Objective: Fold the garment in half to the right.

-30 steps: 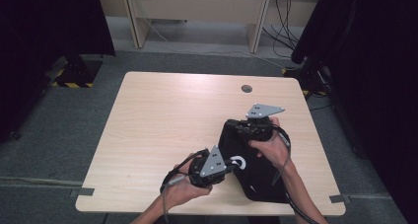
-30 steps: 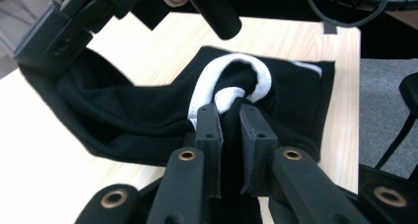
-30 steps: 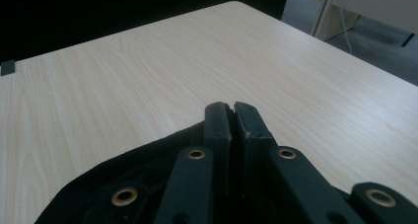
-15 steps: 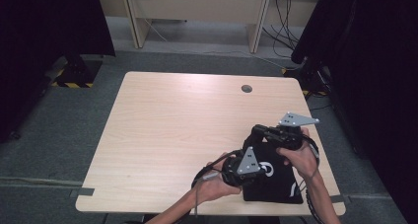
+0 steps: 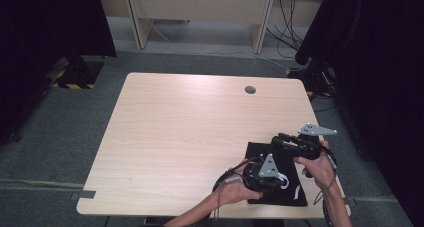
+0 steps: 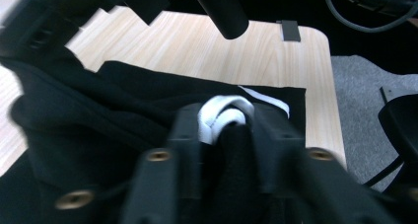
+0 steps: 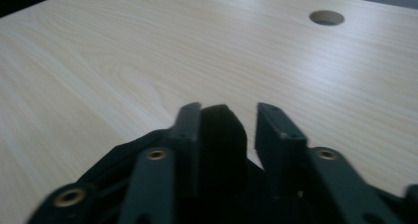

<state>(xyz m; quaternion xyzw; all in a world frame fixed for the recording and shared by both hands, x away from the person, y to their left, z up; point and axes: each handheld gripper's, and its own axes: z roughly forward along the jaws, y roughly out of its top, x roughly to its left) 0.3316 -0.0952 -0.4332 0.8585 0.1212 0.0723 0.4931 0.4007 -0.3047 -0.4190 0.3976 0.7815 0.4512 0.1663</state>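
Observation:
A black garment [image 5: 295, 193] with a white drawstring [image 5: 286, 179] lies flat on the front right corner of the table [image 5: 175, 137]. My left gripper [image 5: 279, 181] rests low on its near part. Its jaws have just been opening, with the white cord [image 6: 224, 113] and black cloth [image 6: 98, 115] loose between them. My right gripper [image 5: 278, 140] sits at the garment's far edge. Its jaws have also just been opening: a fold of black cloth [image 7: 222, 130] leans on one jaw, with a gap to the other.
The table has a round cable hole [image 5: 250, 89] at the back right, seen also as the hole [image 7: 326, 18] in the right gripper view. Bare wood stretches left and back. Grey carpet and dark curtains surround the table.
Both hands have carried the garment right, to the table's front corner, and lowered it. It now lies flatter. Both pairs of jaws have parted from the cloth.

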